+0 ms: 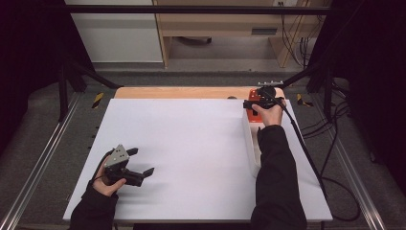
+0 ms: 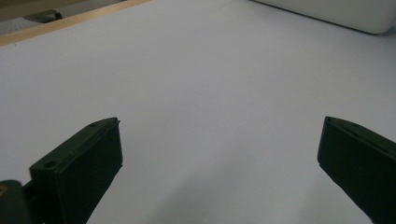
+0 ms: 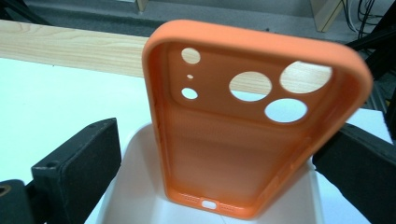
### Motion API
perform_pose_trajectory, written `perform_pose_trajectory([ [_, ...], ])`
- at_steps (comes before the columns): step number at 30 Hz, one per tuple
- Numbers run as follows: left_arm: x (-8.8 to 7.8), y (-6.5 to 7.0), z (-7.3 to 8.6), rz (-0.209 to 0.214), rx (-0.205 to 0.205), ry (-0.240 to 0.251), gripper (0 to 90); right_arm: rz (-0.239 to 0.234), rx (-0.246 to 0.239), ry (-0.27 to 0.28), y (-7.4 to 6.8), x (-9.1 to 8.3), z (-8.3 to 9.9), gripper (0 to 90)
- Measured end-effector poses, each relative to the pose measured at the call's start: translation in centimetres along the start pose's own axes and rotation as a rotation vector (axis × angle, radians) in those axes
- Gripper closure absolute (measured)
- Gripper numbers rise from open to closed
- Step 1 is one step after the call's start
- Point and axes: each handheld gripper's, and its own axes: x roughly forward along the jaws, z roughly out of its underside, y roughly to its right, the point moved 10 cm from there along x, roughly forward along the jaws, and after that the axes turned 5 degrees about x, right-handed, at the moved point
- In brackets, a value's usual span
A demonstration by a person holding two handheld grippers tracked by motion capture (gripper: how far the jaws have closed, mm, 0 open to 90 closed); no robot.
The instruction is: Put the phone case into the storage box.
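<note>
The right tool (image 3: 215, 154) hangs at the far right of the tabletop (image 1: 191, 143), over a white tray (image 3: 140, 186), its jaws spread wide. Between them stands an orange case (image 3: 243, 126) – tilted, hollow side to the camera, lower edge in the tray. The left jaw stands clear of it; whether the right one touches I cannot tell. The left tool (image 1: 136, 163) sits near the front left – jaws apart, nothing between them.

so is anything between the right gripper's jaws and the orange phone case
Nothing visible. The orange phone case stands between the open jaws of the right gripper, over the white tray, with a gap at the left jaw.
</note>
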Motion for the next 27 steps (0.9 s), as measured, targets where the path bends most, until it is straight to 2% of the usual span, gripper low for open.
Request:
perform_pose_trajectory([
  [9, 0.0, 0.1, 0.0, 0.002, 0.002, 0.000, 0.0, -0.015, -0.005, 0.033, 0.1, -1.5, -0.4, 1.4],
  [15, 0.0, 0.1, -0.1, 0.006, 0.002, 0.002, 0.0, -0.055, -0.017, 0.066, -0.5, -3.1, -0.3, 1.5],
  [22, 0.0, 0.3, -0.2, 0.010, 0.001, 0.007, 0.0, -0.151, -0.063, 0.120, -2.4, -6.0, 0.3, 1.9],
  [27, 0.0, 0.4, -0.2, 0.013, -0.005, 0.005, 0.0, -0.238, -0.106, 0.169, -3.9, -8.4, 1.4, 2.1],
])
